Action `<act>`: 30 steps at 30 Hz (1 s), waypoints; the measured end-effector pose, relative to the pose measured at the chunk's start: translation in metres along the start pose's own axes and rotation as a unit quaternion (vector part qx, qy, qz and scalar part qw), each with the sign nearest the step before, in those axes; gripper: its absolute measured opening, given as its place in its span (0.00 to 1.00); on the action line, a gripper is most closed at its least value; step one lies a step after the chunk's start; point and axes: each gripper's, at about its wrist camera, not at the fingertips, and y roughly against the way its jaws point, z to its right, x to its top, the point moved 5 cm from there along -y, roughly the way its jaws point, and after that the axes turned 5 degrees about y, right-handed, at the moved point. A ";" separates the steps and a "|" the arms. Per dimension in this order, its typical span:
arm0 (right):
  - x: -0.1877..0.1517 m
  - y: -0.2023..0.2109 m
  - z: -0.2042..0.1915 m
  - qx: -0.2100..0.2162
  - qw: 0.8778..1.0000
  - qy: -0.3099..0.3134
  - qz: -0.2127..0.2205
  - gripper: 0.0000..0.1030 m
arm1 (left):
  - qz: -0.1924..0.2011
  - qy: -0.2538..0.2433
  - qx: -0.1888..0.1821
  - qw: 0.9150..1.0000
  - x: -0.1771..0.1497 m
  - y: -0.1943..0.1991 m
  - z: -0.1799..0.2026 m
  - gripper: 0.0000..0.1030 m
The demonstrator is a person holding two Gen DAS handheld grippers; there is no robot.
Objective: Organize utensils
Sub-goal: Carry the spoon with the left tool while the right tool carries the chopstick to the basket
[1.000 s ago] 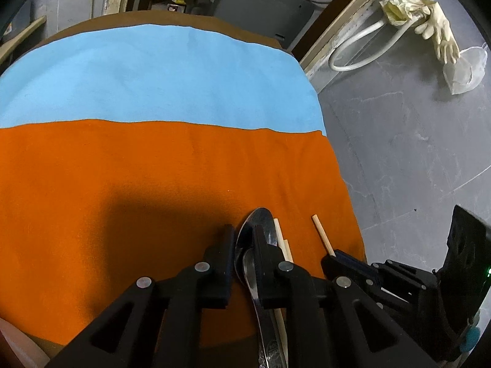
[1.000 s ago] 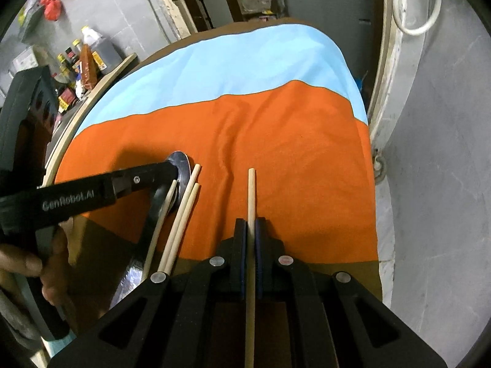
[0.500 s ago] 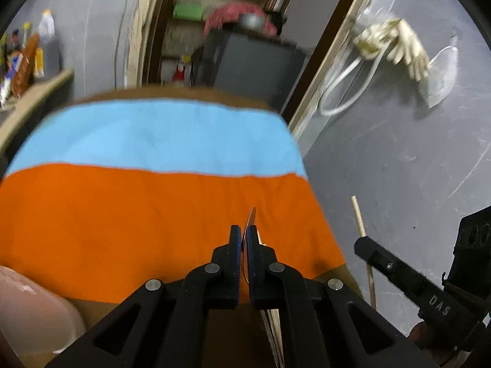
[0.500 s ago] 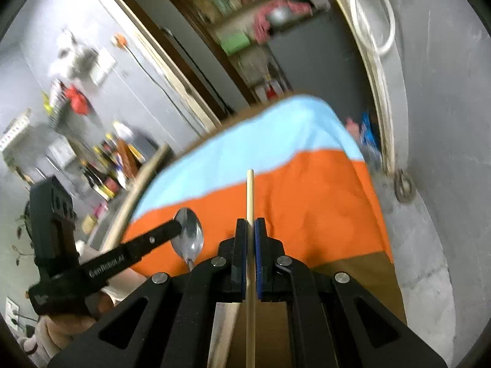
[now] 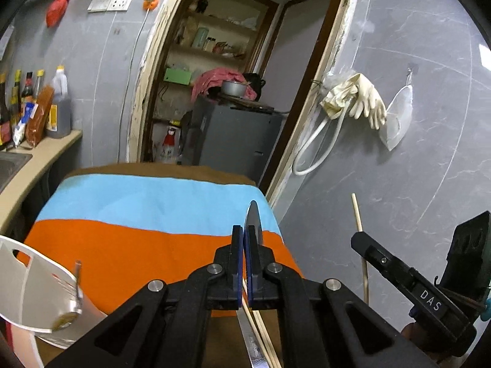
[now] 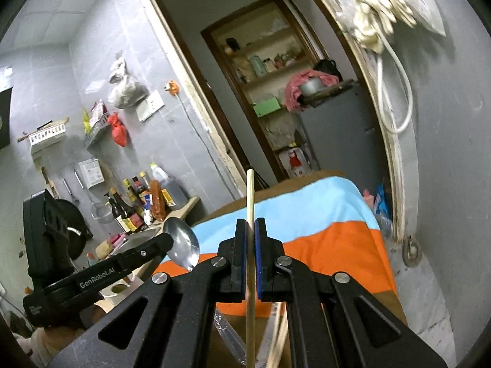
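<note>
My left gripper [image 5: 244,230] is shut on a metal spoon [image 5: 253,214], which I see edge-on, its bowl sticking up past the fingertips. In the right wrist view the spoon [image 6: 182,242] shows its bowl, held above the table by the left gripper [image 6: 170,239]. My right gripper [image 6: 251,224] is shut on a wooden chopstick [image 6: 251,196] that points upward. In the left wrist view that chopstick [image 5: 357,224] rises from the right gripper [image 5: 356,240] beside the table's right edge. More chopsticks [image 5: 260,331] lie on the table below.
The table wears an orange cloth [image 5: 138,254] and a blue cloth [image 5: 153,199]. A white container [image 5: 27,291] with a utensil handle [image 5: 78,285] in it stands at the near left. A counter [image 5: 40,153] with bottles [image 5: 58,104] and a sink [image 6: 135,239] runs along the left. A doorway lies beyond.
Both grippers have lifted off the table, the left with the spoon after its jaws shut on it, the right with the chopstick. Both views have tilted up toward the doorway.
</note>
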 end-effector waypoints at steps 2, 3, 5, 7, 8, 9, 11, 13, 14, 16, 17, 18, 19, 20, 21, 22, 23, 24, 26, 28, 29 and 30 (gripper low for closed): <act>0.005 0.002 -0.008 0.002 1.000 0.002 0.007 0.04 | 0.005 0.001 0.000 1.000 0.003 0.006 -0.001 0.02; 0.009 0.004 -0.014 0.003 1.000 0.004 0.013 0.04 | 0.009 0.002 -0.001 1.000 0.007 0.012 -0.003 0.02; 0.018 0.009 -0.024 0.009 0.999 0.009 0.030 0.04 | 0.019 0.003 -0.001 1.000 0.012 0.023 -0.004 0.02; 0.024 0.010 -0.033 0.016 0.999 0.013 0.042 0.04 | 0.031 0.001 0.000 1.000 0.018 0.036 -0.007 0.02; 0.027 0.009 -0.039 0.022 0.998 0.015 0.050 0.04 | 0.037 -0.003 0.001 0.999 0.023 0.044 -0.008 0.02; 0.031 0.008 -0.045 0.028 0.998 0.018 0.060 0.04 | 0.042 -0.005 0.003 0.999 0.026 0.049 -0.010 0.02; 0.034 0.004 -0.060 0.040 0.996 0.021 0.071 0.04 | 0.054 -0.008 0.006 0.999 0.036 0.062 -0.015 0.02; 0.035 0.000 -0.071 0.049 0.995 0.026 0.080 0.04 | 0.064 -0.008 0.009 0.998 0.044 0.073 -0.021 0.02; 0.035 -0.004 -0.081 0.056 0.994 0.031 0.086 0.04 | 0.071 -0.008 0.013 0.997 0.049 0.082 -0.026 0.02; 0.037 -0.009 -0.097 0.067 0.993 0.040 0.094 0.04 | 0.082 -0.009 0.021 0.996 0.057 0.095 -0.034 0.02; 0.037 -0.010 -0.102 0.069 0.992 0.043 0.096 0.04 | 0.087 -0.010 0.025 0.996 0.060 0.100 -0.038 0.02; 0.038 -0.013 -0.111 0.073 0.991 0.048 0.100 0.04 | 0.094 -0.012 0.031 0.995 0.064 0.107 -0.043 0.02; 0.038 -0.016 -0.120 0.078 0.990 0.055 0.102 0.04 | 0.100 -0.014 0.037 0.994 0.067 0.114 -0.047 0.02; 0.037 -0.019 -0.129 0.082 0.989 0.060 0.104 0.04 | 0.107 -0.016 0.045 0.993 0.072 0.122 -0.054 0.02; 0.037 -0.022 -0.136 0.086 0.989 0.064 0.106 0.04 | 0.112 -0.017 0.051 0.992 0.075 0.128 -0.058 0.02; 0.038 -0.024 -0.142 0.090 0.988 0.066 0.107 0.04 | 0.120 -0.017 0.060 0.991 0.079 0.136 -0.066 0.02; 0.037 -0.026 -0.151 0.095 0.987 0.069 0.109 0.04 | 0.125 -0.018 0.066 0.990 0.082 0.142 -0.071 0.02; 0.037 -0.029 -0.160 0.101 0.986 0.071 0.110 0.04 | 0.132 -0.017 0.075 0.988 0.085 0.149 -0.078 0.02; 0.037 -0.035 -0.178 0.113 0.984 0.074 0.116 0.04 | 0.142 -0.015 0.088 0.986 0.089 0.160 -0.090 0.02; 0.037 -0.040 -0.191 0.123 0.982 0.074 0.122 0.04 | 0.153 -0.012 0.105 0.983 0.094 0.170 -0.105 0.02; 0.037 -0.044 -0.200 0.130 0.981 0.073 0.127 0.04 | 0.160 -0.009 0.116 0.980 0.096 0.177 -0.116 0.02; 0.037 -0.045 -0.204 0.135 0.980 0.072 0.130 0.04 | 0.164 -0.006 0.123 0.979 0.099 0.182 -0.124 0.02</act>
